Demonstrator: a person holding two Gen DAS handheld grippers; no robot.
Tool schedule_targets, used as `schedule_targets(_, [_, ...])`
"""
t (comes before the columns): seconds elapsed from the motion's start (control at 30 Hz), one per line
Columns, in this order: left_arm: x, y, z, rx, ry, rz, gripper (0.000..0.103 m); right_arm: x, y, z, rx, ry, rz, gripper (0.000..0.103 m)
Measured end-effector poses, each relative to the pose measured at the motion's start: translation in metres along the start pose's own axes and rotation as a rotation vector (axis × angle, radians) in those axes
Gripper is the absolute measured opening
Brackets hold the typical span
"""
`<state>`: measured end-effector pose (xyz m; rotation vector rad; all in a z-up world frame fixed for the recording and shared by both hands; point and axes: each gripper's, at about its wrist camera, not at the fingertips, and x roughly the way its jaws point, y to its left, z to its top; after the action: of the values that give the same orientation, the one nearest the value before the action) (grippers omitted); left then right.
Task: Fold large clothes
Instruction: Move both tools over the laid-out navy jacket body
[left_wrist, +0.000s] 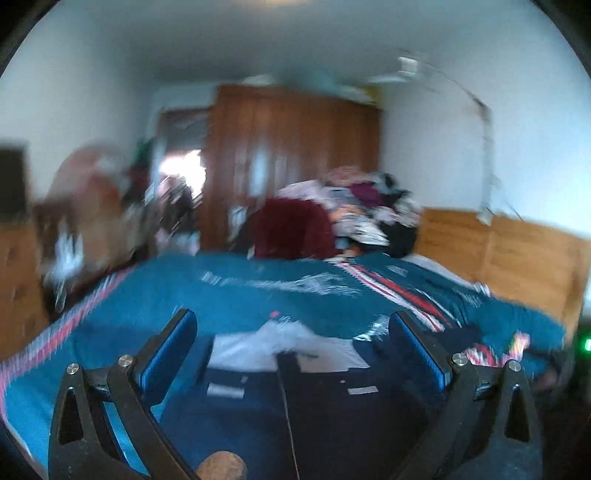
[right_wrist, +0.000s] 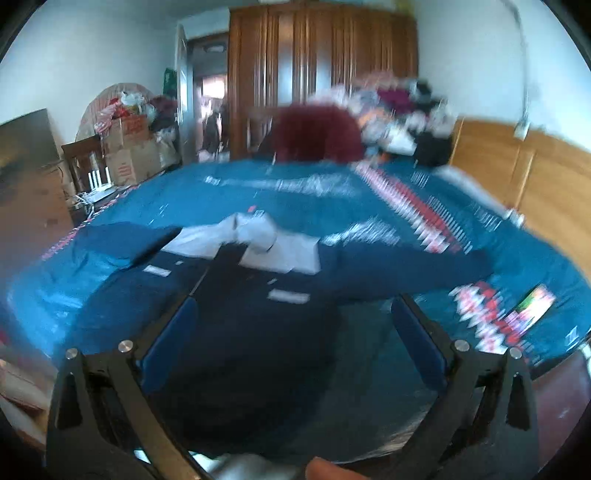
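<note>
Left wrist view: the left claw (left_wrist: 293, 332) is released, its blue-padded fingers (left_wrist: 173, 341) spread wide at 8 and 4 o'clock, nothing between them. Below and ahead of it a dark navy jacket (left_wrist: 295, 406) lies flat on the bed (left_wrist: 221, 291), which is covered in a teal spread with a red and white stripe. The jacket's white lining (left_wrist: 280, 347) shows at the collar, at the centre of the frame. Toward 12 o'clock a maroon garment (left_wrist: 291, 229) and a mixed clothes pile (left_wrist: 369, 206) sit at the bed's far end, with a wooden wardrobe (left_wrist: 291, 147) behind. The picture is blurred.

Right wrist view: the right claw (right_wrist: 293, 325) is likewise released, fingers (right_wrist: 168, 343) wide apart and holding nothing. The jacket (right_wrist: 258, 332) fills the lower centre, its sleeves reaching out toward 9 and 3 o'clock, white lining (right_wrist: 255, 243) near the middle. Cardboard boxes (right_wrist: 129, 151) stand at 10 o'clock beside the bed (right_wrist: 295, 195); a wooden headboard (right_wrist: 517, 170) runs along at 2 o'clock.
</note>
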<state>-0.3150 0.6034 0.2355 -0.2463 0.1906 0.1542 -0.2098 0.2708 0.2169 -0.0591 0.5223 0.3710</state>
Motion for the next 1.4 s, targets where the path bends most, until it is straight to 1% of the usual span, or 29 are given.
schedule_targets(0.03, [0.005, 0.007, -0.010, -0.031, 0.021, 0.003, 0.103, 0.013, 0.004, 0.007, 0.016, 0.020, 0.002, 0.103])
schedule_targets(0.07, [0.016, 0.008, -0.018, -0.040, 0.049, 0.002, 0.103, 0.016, 0.005, 0.008, 0.041, 0.038, 0.000, 0.103])
schedule_targets(0.1, [0.022, 0.006, -0.026, -0.029, 0.068, 0.007, 0.103, 0.022, 0.008, 0.009, 0.056, 0.055, -0.001, 0.103])
schedule_targets(0.13, [0.021, 0.004, -0.034, -0.011, 0.072, 0.014, 0.103, 0.036, 0.013, 0.012, 0.070, 0.092, -0.003, 0.103])
schedule_targets(0.17, [0.024, 0.001, -0.041, 0.013, 0.080, 0.027, 0.103, 0.044, 0.015, 0.012, 0.078, 0.117, -0.003, 0.103])
schedule_targets(0.2, [0.034, -0.004, -0.047, 0.043, 0.104, 0.051, 0.103, 0.050, 0.017, 0.012, 0.090, 0.152, -0.003, 0.103])
schedule_targets(0.27, [0.043, -0.004, -0.048, 0.064, 0.135, 0.088, 0.103, 0.061, 0.028, 0.006, 0.104, 0.223, -0.020, 0.103])
schedule_targets(0.3, [0.051, -0.002, -0.052, 0.053, 0.153, 0.094, 0.103, 0.063, 0.033, 0.003, 0.101, 0.237, -0.028, 0.103])
schedule_targets(0.37, [0.058, -0.001, -0.055, 0.039, 0.168, 0.098, 0.103, 0.059, 0.039, -0.001, 0.098, 0.231, -0.047, 0.103])
schedule_targets(0.43, [0.061, 0.000, -0.058, 0.035, 0.166, 0.126, 0.103, 0.052, 0.041, -0.004, 0.093, 0.227, -0.057, 0.103])
schedule_targets(0.53, [0.068, 0.005, -0.068, 0.007, 0.187, 0.121, 0.103, 0.040, 0.042, -0.006, 0.074, 0.219, -0.083, 0.103])
schedule_targets(0.63, [0.065, 0.003, -0.073, 0.001, 0.184, 0.121, 0.103, 0.035, 0.045, -0.010, 0.065, 0.215, -0.092, 0.103])
schedule_targets(0.83, [0.062, -0.004, -0.075, -0.007, 0.191, 0.090, 0.103, 0.034, 0.059, -0.013, 0.039, 0.201, -0.111, 0.103])
schedule_targets(1.0, [0.059, -0.004, -0.075, -0.009, 0.175, 0.102, 0.103, 0.033, 0.063, -0.011, 0.025, 0.186, -0.123, 0.103])
schedule_targets(1.13, [0.060, 0.001, -0.075, -0.014, 0.183, 0.111, 0.103, 0.034, 0.063, -0.010, 0.026, 0.186, -0.117, 0.103])
schedule_targets(1.3, [0.067, 0.006, -0.079, -0.008, 0.201, 0.140, 0.103, 0.039, 0.061, -0.012, 0.025, 0.198, -0.118, 0.103])
schedule_targets(1.4, [0.072, 0.007, -0.082, -0.015, 0.212, 0.135, 0.103, 0.043, 0.060, -0.013, 0.023, 0.203, -0.117, 0.103])
